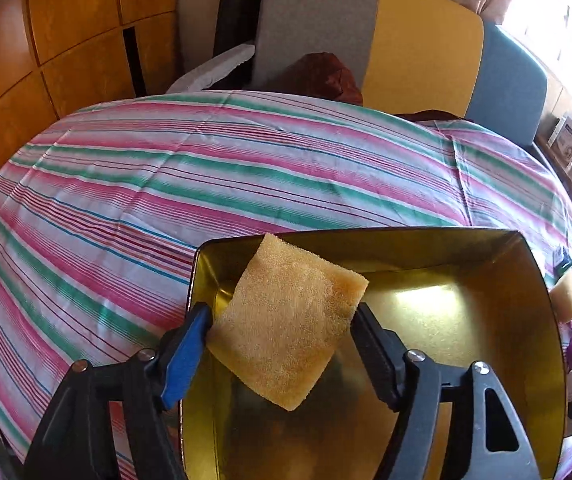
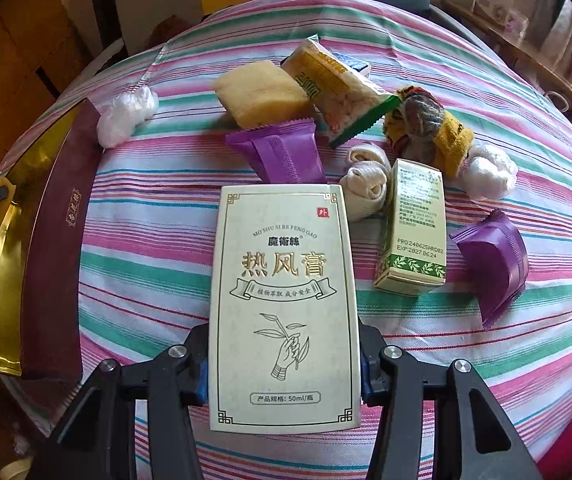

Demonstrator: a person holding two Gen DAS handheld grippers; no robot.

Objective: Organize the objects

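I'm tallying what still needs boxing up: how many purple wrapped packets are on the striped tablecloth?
2. One purple packet lies just beyond the cream carton, in front of the yellow sponge. The other purple packet sits right of the small green-trimmed box. Others could be hidden under the pile.

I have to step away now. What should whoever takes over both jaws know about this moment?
Left gripper: jaws open, yellow sponge loose between them, over the gold tin.
Right gripper: shut on the cream box, over the striped cloth.
Done: sponge nearly delivered.
Left on the cloth: another sponge, snack packet, two purple packets, small green box, socks.
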